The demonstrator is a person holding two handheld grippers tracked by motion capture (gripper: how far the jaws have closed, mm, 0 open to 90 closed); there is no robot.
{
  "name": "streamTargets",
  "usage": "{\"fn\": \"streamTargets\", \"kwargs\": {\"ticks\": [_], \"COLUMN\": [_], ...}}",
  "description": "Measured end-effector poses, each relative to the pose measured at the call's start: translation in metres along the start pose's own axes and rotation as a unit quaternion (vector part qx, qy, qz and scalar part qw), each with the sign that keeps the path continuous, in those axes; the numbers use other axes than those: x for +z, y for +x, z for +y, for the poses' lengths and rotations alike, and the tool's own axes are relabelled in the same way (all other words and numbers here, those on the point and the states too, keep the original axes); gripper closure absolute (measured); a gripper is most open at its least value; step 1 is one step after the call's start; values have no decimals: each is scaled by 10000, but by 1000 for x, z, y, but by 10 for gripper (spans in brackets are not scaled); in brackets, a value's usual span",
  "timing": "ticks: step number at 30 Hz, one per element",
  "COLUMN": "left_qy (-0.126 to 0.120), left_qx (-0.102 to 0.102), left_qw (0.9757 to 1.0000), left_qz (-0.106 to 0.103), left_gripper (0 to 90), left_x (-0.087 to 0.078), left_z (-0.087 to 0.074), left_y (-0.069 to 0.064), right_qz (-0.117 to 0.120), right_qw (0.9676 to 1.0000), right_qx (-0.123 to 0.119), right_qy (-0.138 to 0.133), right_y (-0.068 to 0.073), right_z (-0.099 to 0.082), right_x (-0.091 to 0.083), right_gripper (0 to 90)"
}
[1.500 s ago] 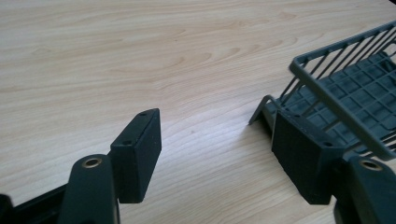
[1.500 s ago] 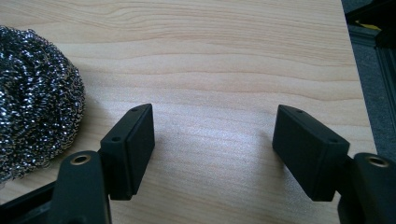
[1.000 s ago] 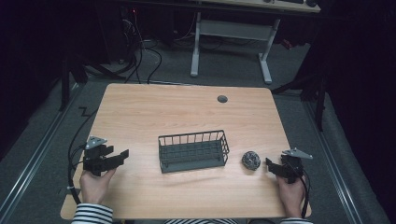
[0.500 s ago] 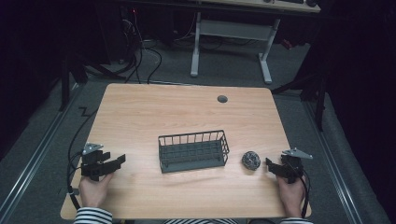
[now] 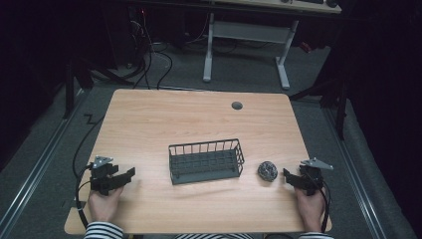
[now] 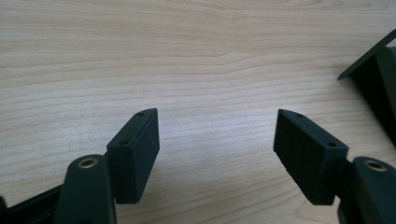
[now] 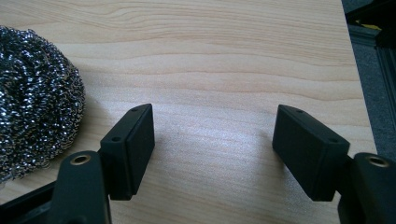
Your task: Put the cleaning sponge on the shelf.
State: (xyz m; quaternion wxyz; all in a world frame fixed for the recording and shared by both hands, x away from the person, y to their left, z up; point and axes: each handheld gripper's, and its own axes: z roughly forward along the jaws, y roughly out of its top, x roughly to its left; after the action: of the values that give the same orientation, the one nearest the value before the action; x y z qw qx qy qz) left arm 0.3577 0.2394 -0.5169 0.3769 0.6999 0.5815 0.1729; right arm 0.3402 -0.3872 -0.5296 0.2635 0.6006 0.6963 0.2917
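Left gripper [image 6: 215,140]: jaws stand wide, have just been opening a little further, bare light-wood table [image 6: 196,60] between them, nothing held. In the high view this gripper [image 5: 124,175] now sits lower and closer to the near-left edge than a second ago.

Right gripper [image 7: 214,140]: jaws wide, empty, unmoved over the same interval. The round steel-wire scouring ball [image 7: 35,98] lies just beside its left jaw, outside the gap, not touching as far as I can tell.

High view: scouring ball [image 5: 267,171] on the table between the right gripper [image 5: 289,177] and the dark wire-mesh rectangular basket [image 5: 206,160], which is empty.

Judgement: left hand parked; pickup not begun; right gripper must shift toward the ball.
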Motion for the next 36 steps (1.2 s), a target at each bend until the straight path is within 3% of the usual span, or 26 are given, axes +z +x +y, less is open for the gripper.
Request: {"fn": "streamTargets", "kwargs": {"ticks": [19, 31, 36], "left_qy": [-10, -16, -42], "left_qx": [289, 365, 490], "left_qw": [9985, 9976, 9964], "left_qz": [457, 588, 683], "left_gripper": [318, 319, 320], "left_x": [14, 19, 20], "left_z": [-8, -9, -11], "left_y": [-4, -4, -6], "right_qz": [-4, 17, 23], "right_qw": [10000, 10000, 10000], "right_qx": [2, -19, -26], "right_qy": [6, 3, 12], "right_y": [0, 0, 0], "right_z": [0, 0, 0], "right_x": [0, 0, 0], "right_gripper": [300, 301, 305]}}
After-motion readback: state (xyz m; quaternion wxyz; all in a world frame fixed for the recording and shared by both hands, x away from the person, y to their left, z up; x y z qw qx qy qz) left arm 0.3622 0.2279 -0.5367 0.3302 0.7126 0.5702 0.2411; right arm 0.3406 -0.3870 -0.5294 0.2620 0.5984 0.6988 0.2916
